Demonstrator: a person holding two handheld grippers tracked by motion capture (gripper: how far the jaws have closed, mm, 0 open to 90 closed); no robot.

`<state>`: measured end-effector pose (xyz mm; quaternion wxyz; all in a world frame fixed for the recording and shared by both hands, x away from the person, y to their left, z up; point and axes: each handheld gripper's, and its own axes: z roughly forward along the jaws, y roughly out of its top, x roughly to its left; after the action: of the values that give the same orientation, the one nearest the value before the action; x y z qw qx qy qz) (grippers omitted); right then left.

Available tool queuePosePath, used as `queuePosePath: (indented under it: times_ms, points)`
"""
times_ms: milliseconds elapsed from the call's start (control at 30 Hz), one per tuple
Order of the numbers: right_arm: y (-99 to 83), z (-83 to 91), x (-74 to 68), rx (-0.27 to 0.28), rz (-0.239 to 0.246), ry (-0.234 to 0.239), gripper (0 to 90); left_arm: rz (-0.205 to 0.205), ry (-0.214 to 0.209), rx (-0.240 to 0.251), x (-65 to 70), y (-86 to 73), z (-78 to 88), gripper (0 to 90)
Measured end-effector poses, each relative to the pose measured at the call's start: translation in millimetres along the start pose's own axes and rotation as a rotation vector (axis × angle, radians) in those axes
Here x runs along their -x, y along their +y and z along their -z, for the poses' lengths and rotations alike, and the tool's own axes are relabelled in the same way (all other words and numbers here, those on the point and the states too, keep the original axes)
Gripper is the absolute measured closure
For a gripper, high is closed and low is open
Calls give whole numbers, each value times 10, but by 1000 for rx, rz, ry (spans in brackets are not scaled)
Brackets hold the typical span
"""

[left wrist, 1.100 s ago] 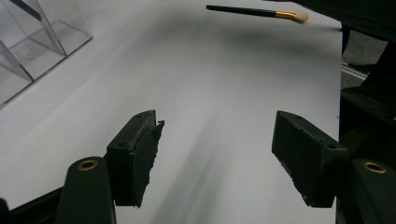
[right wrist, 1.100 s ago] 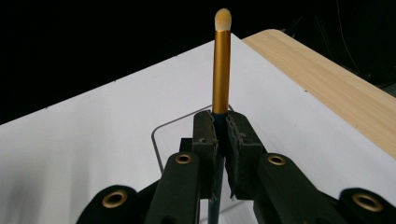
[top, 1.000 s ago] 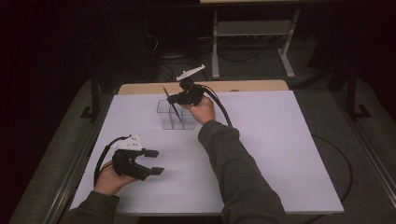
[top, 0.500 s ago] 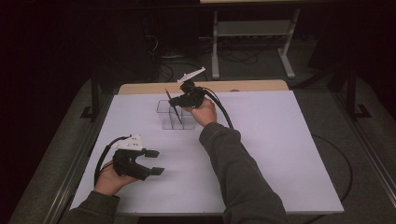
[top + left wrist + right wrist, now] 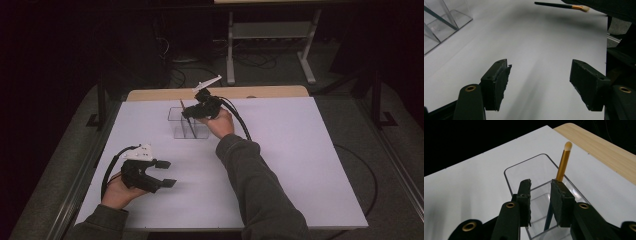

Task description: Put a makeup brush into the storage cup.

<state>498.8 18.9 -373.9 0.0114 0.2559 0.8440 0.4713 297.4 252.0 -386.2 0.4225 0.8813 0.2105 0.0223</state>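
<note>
A clear compartment box (image 5: 176,119) stands at the back middle of the white table. A thin brush (image 5: 183,109) with a gold ferrule (image 5: 562,165) stands leaning in one compartment. My right gripper (image 5: 192,114) hovers over that box, its jaws (image 5: 541,182) a little apart after just opening. The brush handle runs down past the right pad, and the pads do not press on it. My left gripper (image 5: 166,173) rests at the near left, jaws wide open (image 5: 540,65) with bare table between them.
A second brush (image 5: 559,5) with a black handle and pale tip lies on the white table (image 5: 300,150) ahead of the left gripper, near the dark sleeve (image 5: 250,175). The box's clear walls (image 5: 439,22) show at the left. A wooden strip (image 5: 270,92) borders the far edge.
The right hand has eased slightly toward the near right above the box. The left gripper has kept still.
</note>
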Motion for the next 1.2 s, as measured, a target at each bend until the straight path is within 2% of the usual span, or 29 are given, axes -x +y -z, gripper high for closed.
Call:
queuePosePath:
  times_ms: [167, 233, 433, 767, 1200]
  points:
    - [1, 51, -7, -8, 22, -2, 685, 2, -1, 2, -12, -4, -1, 303]
    - [-2, 75, -23, -3, 7, 10, 684, 5, 1, 3, -12, -6, 1, 302]
    - [-43, 144, -16, 0, 14, 9, 671, 3, 4, 6, -13, -5, 9, 303]
    - [-110, 290, -4, 18, -8, 20, 665, 12, 10, 4, -6, -6, 6, 297]
    - [-209, 413, -3, 22, -16, 16, 647, 0, 12, 5, -11, -1, 14, 292]
